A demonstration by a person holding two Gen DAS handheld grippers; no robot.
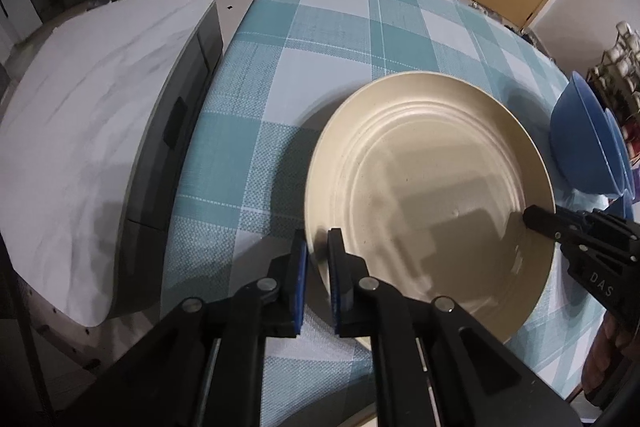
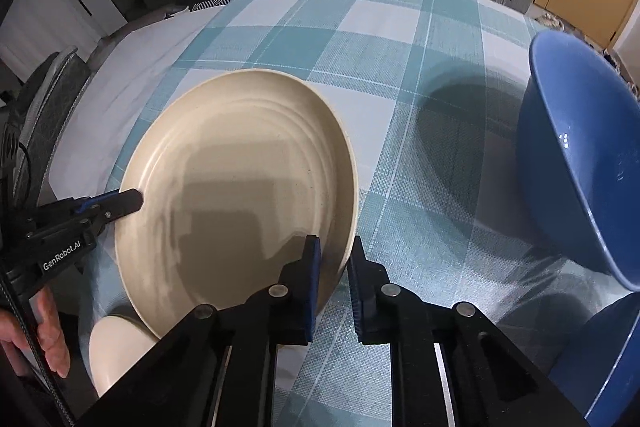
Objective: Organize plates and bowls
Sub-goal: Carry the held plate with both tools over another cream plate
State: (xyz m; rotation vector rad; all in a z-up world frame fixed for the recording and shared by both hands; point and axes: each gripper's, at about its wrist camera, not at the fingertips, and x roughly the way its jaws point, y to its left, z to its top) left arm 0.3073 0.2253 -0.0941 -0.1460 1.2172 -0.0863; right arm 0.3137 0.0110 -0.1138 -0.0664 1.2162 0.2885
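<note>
A large cream plate point(image 1: 432, 195) is held above the teal checked tablecloth point(image 1: 320, 39); it also shows in the right wrist view point(image 2: 240, 195). My left gripper point(image 1: 317, 251) is shut on the plate's left rim. My right gripper point(image 2: 334, 259) is shut on the plate's right rim, and its finger shows in the left wrist view point(image 1: 548, 223). The left gripper shows in the right wrist view point(image 2: 120, 205). A blue bowl point(image 2: 576, 155) stands to the right, also seen in the left wrist view point(image 1: 584, 143). A second cream dish point(image 2: 116, 351) lies under the plate near the front edge.
A second blue bowl point(image 2: 600, 359) sits at the right front edge. A white marble-topped unit point(image 1: 92, 131) stands left of the table. A grey chair back point(image 2: 40, 107) is at the left. Drawers, a basket and a suitcase stand behind the table.
</note>
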